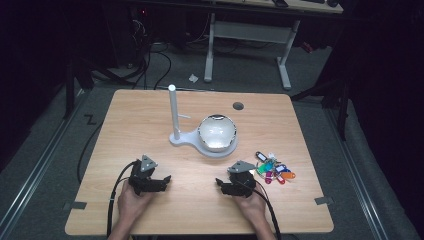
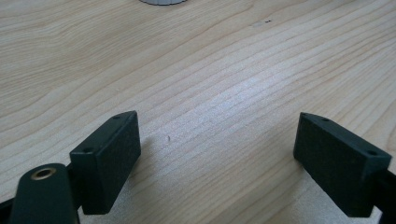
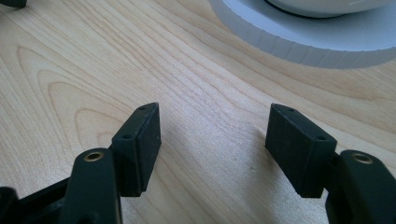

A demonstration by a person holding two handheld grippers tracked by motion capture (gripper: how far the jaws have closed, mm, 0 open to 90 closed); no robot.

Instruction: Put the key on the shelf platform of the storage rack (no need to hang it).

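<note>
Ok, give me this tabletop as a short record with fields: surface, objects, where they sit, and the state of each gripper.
surface: wooden table
centre: white stand with upright post, holding a shiny dome
right side: bunch of coloured key tags, just right of the right gripper
left gripper: open, holding nothing, low over bare wood
right gripper: open, holding nothing, pointed toward the stand

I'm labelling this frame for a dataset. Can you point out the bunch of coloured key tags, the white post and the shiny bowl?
bunch of coloured key tags (image 1: pixel 274 170): high view, middle of the bunch.
white post (image 1: pixel 173 112): high view, midway up its shaft.
shiny bowl (image 1: pixel 216 131): high view, centre of the bowl.
</note>
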